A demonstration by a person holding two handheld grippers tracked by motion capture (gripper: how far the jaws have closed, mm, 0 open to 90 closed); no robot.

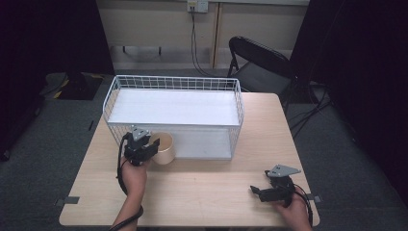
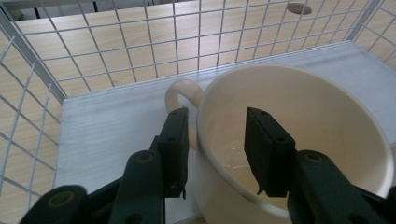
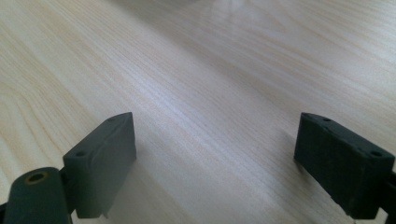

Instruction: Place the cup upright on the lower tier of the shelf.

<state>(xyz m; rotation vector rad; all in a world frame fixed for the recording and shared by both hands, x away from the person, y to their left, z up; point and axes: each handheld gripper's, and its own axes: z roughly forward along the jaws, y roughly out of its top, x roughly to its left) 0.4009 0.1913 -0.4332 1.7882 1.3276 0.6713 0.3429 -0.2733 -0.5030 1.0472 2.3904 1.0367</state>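
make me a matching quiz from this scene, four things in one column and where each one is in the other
Things:
1. mug
2. wire rack
3. folding chair
4. right hand-held gripper

Places:
a. behind the table's far right corner
b. low over bare tabletop, near right
c. on the rack's lower shelf, left end
d. on the far half of the table

Pairs: 1-c, 2-d, 3-a, 4-b
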